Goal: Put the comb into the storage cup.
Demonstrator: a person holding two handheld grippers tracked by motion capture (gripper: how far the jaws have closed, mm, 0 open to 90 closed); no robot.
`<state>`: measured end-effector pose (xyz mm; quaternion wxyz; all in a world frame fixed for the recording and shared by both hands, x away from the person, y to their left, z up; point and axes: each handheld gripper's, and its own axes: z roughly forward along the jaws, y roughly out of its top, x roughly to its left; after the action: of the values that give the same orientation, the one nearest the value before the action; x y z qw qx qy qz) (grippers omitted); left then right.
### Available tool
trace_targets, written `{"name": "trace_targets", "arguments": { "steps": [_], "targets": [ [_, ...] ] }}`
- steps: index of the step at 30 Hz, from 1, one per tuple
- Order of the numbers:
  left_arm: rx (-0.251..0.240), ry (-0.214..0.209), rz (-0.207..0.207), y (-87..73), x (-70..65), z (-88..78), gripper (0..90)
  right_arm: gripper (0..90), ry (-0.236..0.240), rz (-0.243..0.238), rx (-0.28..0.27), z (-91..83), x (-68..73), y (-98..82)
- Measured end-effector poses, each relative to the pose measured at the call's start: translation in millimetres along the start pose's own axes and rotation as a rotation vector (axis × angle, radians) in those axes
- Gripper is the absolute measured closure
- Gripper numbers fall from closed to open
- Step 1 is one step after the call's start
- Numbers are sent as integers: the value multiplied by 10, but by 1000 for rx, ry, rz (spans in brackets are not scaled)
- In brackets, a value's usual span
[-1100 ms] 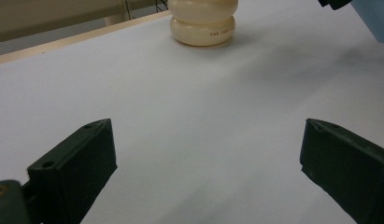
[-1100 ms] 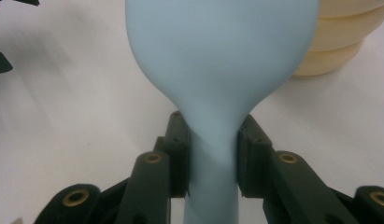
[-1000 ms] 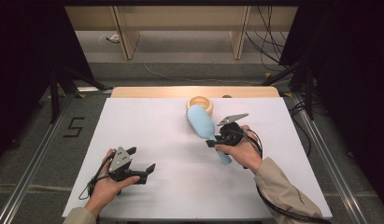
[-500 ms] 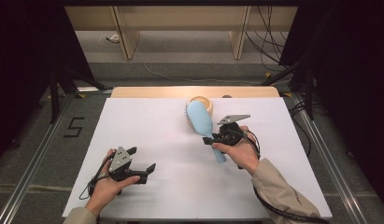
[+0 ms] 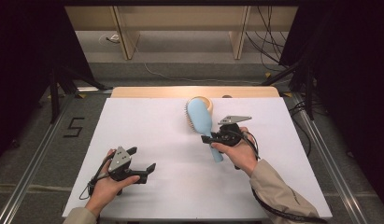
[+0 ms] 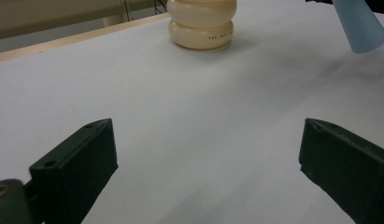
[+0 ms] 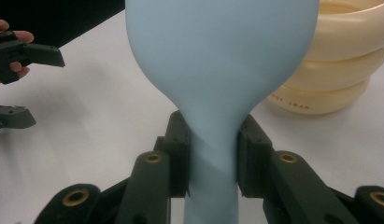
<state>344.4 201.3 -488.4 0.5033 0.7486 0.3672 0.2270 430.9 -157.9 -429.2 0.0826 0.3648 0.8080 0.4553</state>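
Observation:
A light blue hairbrush (image 5: 199, 117) is held above the white table (image 5: 147, 126), head toward the far side and bristles along its left edge. My right gripper (image 5: 213, 139) is shut on the neck of its handle; in the right gripper view both pads press the brush (image 7: 217, 56) just below the head, where the right gripper (image 7: 212, 156) grips it. Behind the head stands a cream ringed pot (image 5: 204, 100), also seen as the pot (image 7: 339, 70). My left gripper (image 5: 142, 158) rests at the front left, open with nothing between its jaws (image 6: 208, 158).
The left gripper view looks across bare white table toward the cream pot (image 6: 202, 23), with the brush's handle end (image 6: 360, 25) at the top right. A wooden strip (image 5: 194, 91) edges the table's far side. Cables and dark stands lie on the floor beyond.
The brush has rolled slightly in the right gripper, so its bristles show along the left edge. Both hands stay where they were.

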Motion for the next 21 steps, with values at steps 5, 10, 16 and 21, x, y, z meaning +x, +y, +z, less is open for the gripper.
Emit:
{"name": "trace_targets", "arguments": {
  "steps": [5, 10, 16, 21],
  "targets": [
    [0, -3, 0, -3, -5, 4, 37, 704, 3, -6, -14, 8, 12, -1],
    [1, -3, -1, -3, -8, 6, 37, 704, -1, -10, -33, 0, 17, 4],
    [2, -4, -2, -4, -15, 12, 38, 704, 7, -13, -46, -4, 33, 12],
    [1, -3, -2, -4, -16, 11, 38, 704, 7, -20, -49, 16, 45, 4]
  ]
}}
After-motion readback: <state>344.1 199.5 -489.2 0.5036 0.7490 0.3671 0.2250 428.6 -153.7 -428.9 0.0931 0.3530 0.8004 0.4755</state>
